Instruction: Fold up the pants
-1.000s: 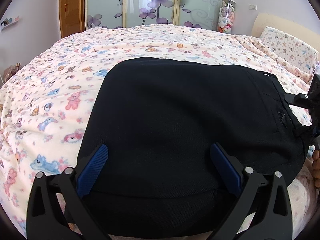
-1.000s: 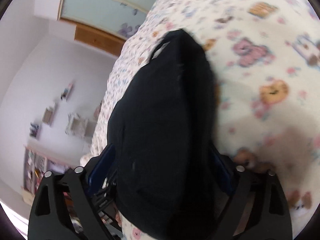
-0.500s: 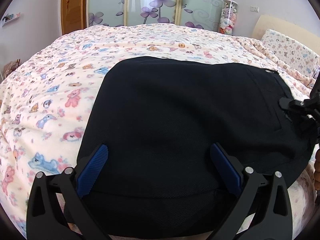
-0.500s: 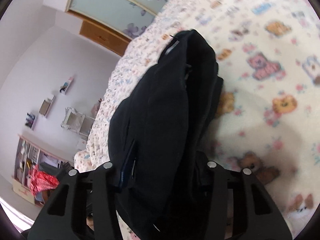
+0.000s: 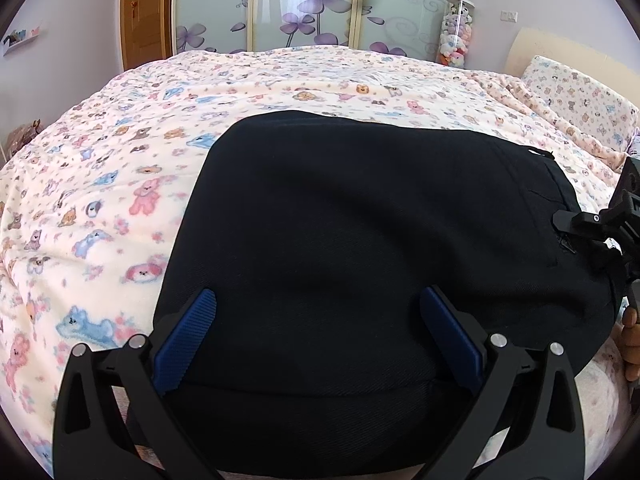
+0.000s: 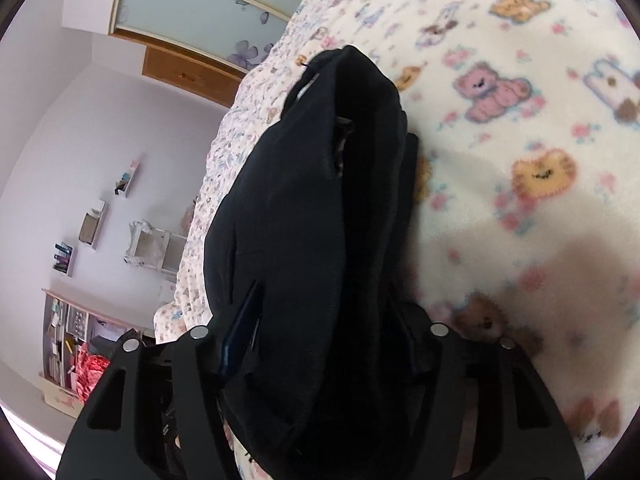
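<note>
1. Bed w/ bear-print blanket (image 5: 120, 184): the landmark; everything else is placed rel. to it. Pillow (image 5: 580, 92) at its far-right end in the left wrist view.

2. Pants (image 5: 360, 240): black, already folded to a compact stack, lying on the blanket at the bed's near edge. Long axis runs left-right across the left wrist view, waistband end to the right (seam and pocket detail there). In the right wrist view the same bundle (image 6: 320, 220) runs straight away from the camera, so that tong looks along the long axis from the waistband end, layers stacked one on another.

3. Left gripper (image 5: 316, 336): at the near long edge of the pants, roughly mid-length. Fingers spread wide; blue pads (image 5: 186, 338) straddle the fabric w/o visibly pinching. Fabric sits between them, no clear grip.

4. Right gripper (image 6: 316, 344): at the short waistband end, seen too at the right rim of the left wrist view (image 5: 600, 228). Fingers drawn in narrow, fabric layers bunched between them; judged clamped on the pants.

Key relation: right tong holds one end of the long axis; left tong is beside the middle, w/ no hold. Any further fold prob. swings the held end across the bed toward the free end.
</note>
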